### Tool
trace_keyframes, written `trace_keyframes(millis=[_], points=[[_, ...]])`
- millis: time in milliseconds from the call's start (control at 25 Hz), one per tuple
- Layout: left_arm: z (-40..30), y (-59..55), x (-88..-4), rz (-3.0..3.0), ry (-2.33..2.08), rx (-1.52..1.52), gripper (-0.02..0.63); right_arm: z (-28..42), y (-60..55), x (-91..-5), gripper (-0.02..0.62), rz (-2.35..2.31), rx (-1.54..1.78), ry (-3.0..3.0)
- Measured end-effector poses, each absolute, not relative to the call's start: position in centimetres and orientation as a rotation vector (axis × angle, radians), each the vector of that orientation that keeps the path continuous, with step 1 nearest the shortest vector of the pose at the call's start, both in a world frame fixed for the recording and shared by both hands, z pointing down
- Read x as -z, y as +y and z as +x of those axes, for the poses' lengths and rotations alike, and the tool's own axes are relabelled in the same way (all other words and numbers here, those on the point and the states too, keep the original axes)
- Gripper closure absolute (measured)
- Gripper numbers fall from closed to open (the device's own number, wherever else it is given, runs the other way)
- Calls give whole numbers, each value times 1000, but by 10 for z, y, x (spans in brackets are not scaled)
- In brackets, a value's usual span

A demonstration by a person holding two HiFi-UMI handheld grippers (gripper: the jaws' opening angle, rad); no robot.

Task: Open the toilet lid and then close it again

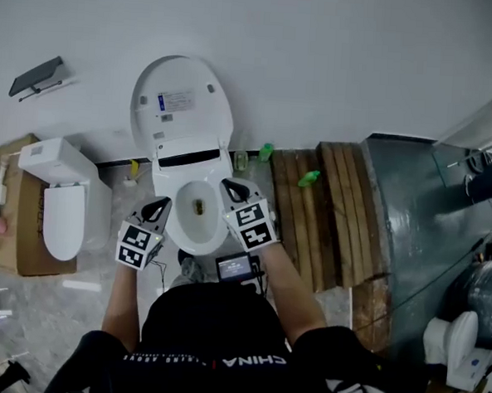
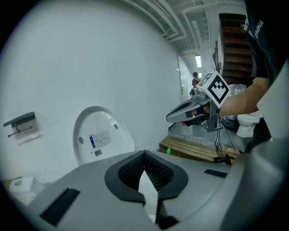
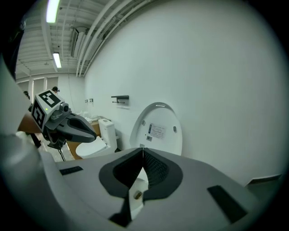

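Note:
The white toilet's lid (image 1: 183, 105) stands raised against the wall, with a label on its underside. The bowl (image 1: 196, 218) lies open below it. My left gripper (image 1: 162, 203) hovers at the bowl's left rim, shut with nothing in it. My right gripper (image 1: 228, 184) is at the bowl's right rim near the hinge, also shut and empty. The left gripper view has the lid (image 2: 101, 140) ahead beyond my closed left gripper (image 2: 144, 153), with the right gripper (image 2: 169, 118) at the right. The right gripper view has the lid (image 3: 158, 128) beyond my right gripper (image 3: 143, 149), with the left gripper (image 3: 95, 134) at the left.
A second white toilet (image 1: 62, 205) sits beside a cardboard box (image 1: 27, 249) at the left. A wooden pallet (image 1: 320, 208) and a grey metal platform (image 1: 411, 218) lie at the right. Green bottles (image 1: 308, 178) stand by the wall. A small screen device (image 1: 237, 267) lies on the floor.

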State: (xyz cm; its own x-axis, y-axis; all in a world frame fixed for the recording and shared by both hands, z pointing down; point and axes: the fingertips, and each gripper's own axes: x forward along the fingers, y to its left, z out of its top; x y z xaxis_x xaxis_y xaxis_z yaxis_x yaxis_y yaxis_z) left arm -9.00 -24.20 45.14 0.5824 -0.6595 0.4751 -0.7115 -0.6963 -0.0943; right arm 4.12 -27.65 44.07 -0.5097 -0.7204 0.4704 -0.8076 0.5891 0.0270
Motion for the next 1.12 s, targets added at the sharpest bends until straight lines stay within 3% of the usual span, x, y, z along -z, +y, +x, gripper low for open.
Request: trace_keyframes(millis=[440,1120], points=[[-167,-323,-459,2706,-1078,-734,595,-43,-346,-448,581,1240,-328,-2336],[-110,-369,-445,2667,-1210,-660,595,-20,-401,-440,581,1017,-244,-2426]])
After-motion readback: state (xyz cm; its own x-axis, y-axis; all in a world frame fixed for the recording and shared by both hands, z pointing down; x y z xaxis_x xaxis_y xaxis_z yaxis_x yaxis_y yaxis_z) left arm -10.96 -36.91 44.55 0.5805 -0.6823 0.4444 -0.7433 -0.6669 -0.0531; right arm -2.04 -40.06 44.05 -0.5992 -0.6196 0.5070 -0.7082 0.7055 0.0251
